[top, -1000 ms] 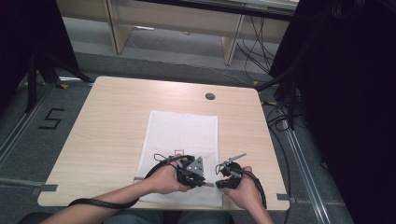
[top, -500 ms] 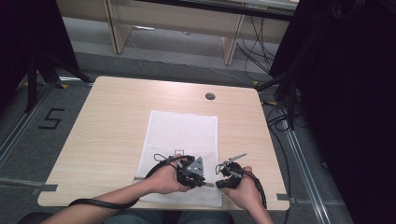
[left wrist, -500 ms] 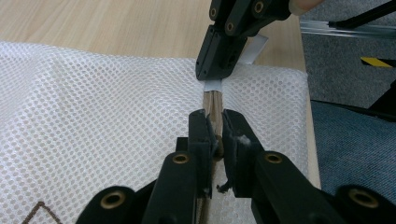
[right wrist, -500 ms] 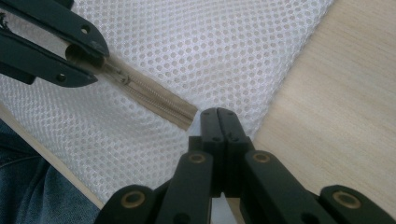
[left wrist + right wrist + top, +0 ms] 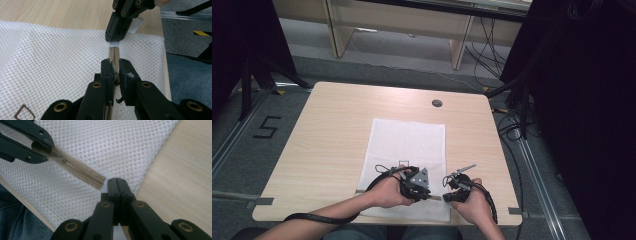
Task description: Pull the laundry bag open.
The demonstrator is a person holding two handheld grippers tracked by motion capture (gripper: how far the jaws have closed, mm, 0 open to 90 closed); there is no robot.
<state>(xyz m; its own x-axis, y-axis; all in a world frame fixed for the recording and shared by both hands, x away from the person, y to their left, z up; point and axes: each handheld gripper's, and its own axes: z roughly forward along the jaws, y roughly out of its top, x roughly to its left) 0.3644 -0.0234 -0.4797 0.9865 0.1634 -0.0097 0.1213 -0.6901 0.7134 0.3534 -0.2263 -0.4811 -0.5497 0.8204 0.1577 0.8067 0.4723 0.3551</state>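
A white mesh bag (image 5: 408, 140) lies flat on the table, with a tan zipper (image 5: 82, 171) along its near edge. My left gripper (image 5: 114, 71) is shut on the zipper, its jaws pinching the tape where the slider sits. The left gripper (image 5: 428, 194) sits over the bag's near right part in the high view. My right gripper (image 5: 117, 182) is shut on the small white tab (image 5: 114, 44) at the zipper's end, near the bag's corner. The right gripper (image 5: 446, 196) lies a short way right of the left one, both held by hands at the table's front edge.
The wooden table (image 5: 327, 130) has a round cable hole (image 5: 437, 103) near its far edge. Cables trail from both grippers toward the person. A wooden shelf unit (image 5: 402, 20) stands on the floor beyond the table, dark equipment to the right.
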